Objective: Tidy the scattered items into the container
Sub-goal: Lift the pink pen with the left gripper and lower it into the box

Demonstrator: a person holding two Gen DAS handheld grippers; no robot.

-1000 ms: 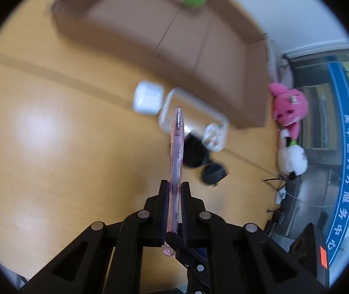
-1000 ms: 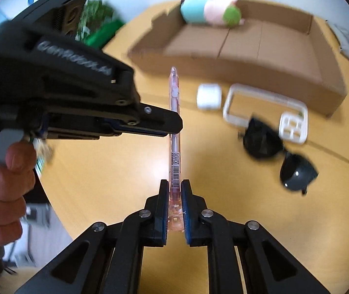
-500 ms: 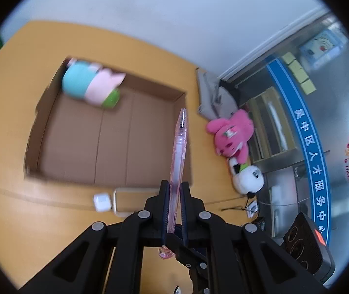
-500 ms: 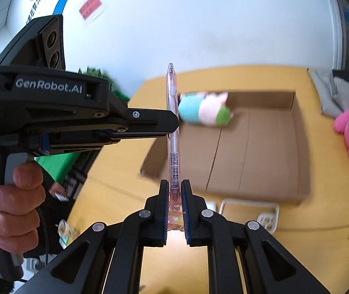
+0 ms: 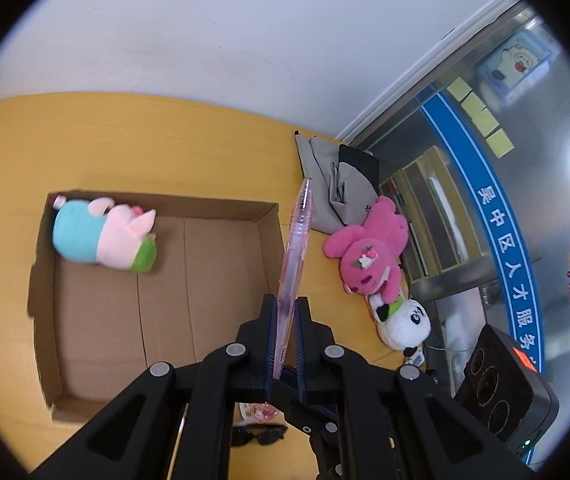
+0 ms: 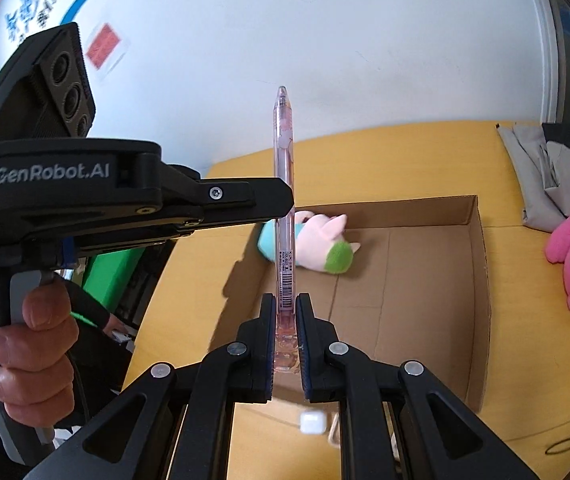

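Both grippers are shut on one clear pink pen. My right gripper holds its lower end; my left gripper comes in from the left and grips it higher up. In the left wrist view the pen runs up from my left gripper. The pen is held high above the open cardboard box, also in the left wrist view. A blue-and-pink plush lies in the box's far corner.
Black sunglasses and a white earbud case lie on the yellow table in front of the box. A pink plush, a panda plush and a grey bag sit right of the box.
Both grippers have lifted the pen from low over the table to high above the box. The box now lies below and the wall fills the upper view.
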